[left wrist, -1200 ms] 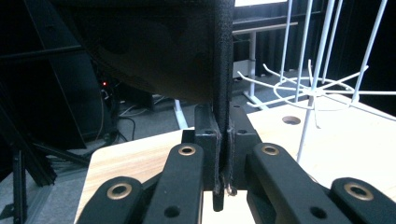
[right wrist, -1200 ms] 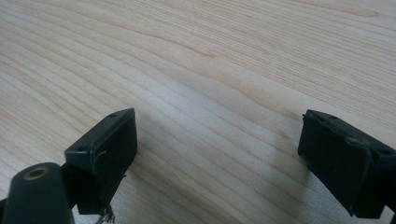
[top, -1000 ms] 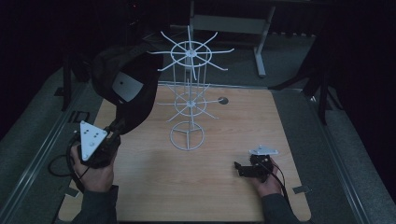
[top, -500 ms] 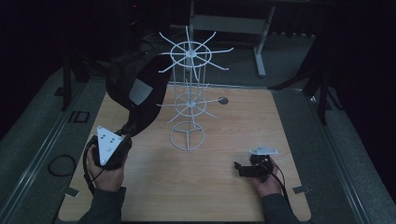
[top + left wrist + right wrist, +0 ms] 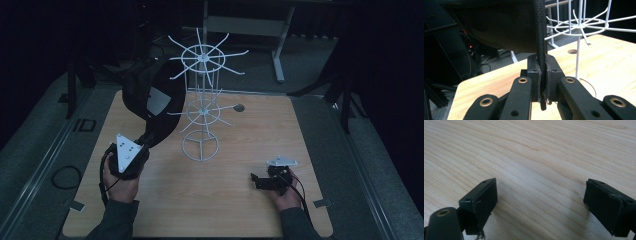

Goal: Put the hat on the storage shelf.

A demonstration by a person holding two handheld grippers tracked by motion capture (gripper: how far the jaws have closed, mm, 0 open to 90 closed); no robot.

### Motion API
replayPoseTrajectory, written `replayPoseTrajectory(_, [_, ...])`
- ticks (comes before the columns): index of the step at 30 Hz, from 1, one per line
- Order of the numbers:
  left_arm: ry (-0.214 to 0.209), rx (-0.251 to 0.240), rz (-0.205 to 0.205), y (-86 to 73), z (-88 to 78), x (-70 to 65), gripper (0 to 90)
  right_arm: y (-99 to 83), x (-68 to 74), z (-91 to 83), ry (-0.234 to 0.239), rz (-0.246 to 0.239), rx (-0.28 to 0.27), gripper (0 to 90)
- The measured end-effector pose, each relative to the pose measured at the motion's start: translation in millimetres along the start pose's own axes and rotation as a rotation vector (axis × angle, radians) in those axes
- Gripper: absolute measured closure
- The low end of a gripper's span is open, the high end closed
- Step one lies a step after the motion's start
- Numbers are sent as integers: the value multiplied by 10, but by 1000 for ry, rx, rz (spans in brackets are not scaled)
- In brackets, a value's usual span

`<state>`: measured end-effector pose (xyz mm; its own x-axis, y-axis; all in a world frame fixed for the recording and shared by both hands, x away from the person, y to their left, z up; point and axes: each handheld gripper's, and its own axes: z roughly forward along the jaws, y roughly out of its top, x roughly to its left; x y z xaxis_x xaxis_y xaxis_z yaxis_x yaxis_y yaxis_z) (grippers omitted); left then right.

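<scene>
A black cap (image 5: 150, 97) with a pale patch inside hangs in the air left of a white wire rack (image 5: 202, 105) with two tiers of spokes. My left gripper (image 5: 146, 141) is shut on the cap's edge from below. In the left gripper view the jaws (image 5: 543, 75) pinch the thick black brim, the cap (image 5: 499, 25) fills the top, and the rack (image 5: 580, 25) stands just to the right. My right gripper (image 5: 256, 181) rests low at the table's front right, open. Its jaws (image 5: 540, 200) stand wide apart over bare wood.
The wooden table (image 5: 250, 145) has a round hole (image 5: 239, 107) behind the rack. A grey frame with legs (image 5: 280, 45) stands beyond the far edge. A cable loop (image 5: 65, 175) lies on the floor at the left.
My left gripper has moved right and forward with the cap, bringing it close to the rack's left side. The right gripper has stayed put.
</scene>
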<state>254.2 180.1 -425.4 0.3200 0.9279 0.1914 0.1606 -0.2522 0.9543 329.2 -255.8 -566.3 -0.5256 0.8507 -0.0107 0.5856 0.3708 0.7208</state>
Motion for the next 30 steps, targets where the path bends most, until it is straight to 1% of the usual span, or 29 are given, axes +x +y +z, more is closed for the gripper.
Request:
replayPoseTrajectory(4, [-5,0,18,-3,19,-26,807,0,-2,1,-1,-2,-1,116])
replayPoseTrajectory(6, [-12,-1,23,-6,25,-39,730,0,-2,1,-2,-2,-1,117])
replayPoseTrajectory(8, [-21,-9,13,-5,27,-42,649,0,-2,1,-1,-3,-1,116])
replayPoseTrajectory(10, [-27,-16,4,0,20,-35,593,0,-2,0,0,-2,0,117])
replayPoseTrajectory(13, [-44,-27,-28,11,3,-2,524,0,-2,0,-1,-2,0,117])
replayPoseTrajectory(14, [-54,-31,-48,16,-7,16,503,0,-1,0,0,-2,0,116])
replayPoseTrajectory(16, [-57,-50,-90,21,-36,59,468,0,-1,0,-1,-2,-1,117])
replayPoseTrajectory(19, [-71,-51,-117,39,-59,105,398,0,-1,1,-2,-2,-1,116])
replayPoseTrajectory(23, [-107,-44,-135,54,-70,136,352,0,0,0,0,0,0,117])
replayPoseTrajectory(25, [-126,-42,-144,55,-73,146,343,0,0,0,0,0,0,116])
replayPoseTrajectory(28, [-172,-42,-182,48,-76,177,331,0,0,0,0,0,0,117])
replayPoseTrajectory(30, [-190,-43,-206,38,-81,199,328,0,0,0,0,-1,0,116])
